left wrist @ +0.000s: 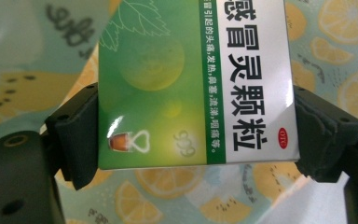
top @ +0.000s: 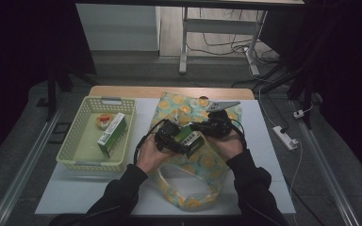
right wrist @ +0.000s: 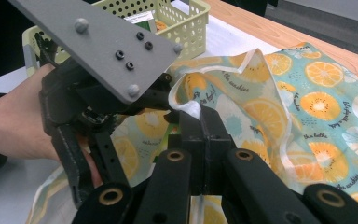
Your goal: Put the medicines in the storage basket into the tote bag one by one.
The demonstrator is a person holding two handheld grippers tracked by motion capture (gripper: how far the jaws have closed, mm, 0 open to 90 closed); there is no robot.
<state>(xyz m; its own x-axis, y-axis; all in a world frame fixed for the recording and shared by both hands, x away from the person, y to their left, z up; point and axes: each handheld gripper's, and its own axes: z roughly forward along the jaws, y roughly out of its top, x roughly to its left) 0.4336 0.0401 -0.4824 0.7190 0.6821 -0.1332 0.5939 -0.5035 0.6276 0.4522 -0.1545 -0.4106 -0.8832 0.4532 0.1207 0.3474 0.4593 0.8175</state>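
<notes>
A: Where is the medicine box (left wrist: 193, 88) sitting right now?

B: The left gripper (top: 181, 140) is clamping it across its short side, over the lemon-print bag (top: 202, 162). Its long axis is running straight out from the jaws.

A: And the right gripper (right wrist: 193, 122)?

B: It is pinching the bag's white hem (right wrist: 186, 105) with closed jaws, holding the mouth up just beside the box.

A: So which way is the box probably heading?

B: Seemingly leftward, toward the yellow basket (top: 75, 141), where a second box (top: 111, 133) is already lying. The left hand is nearer to it.
</notes>
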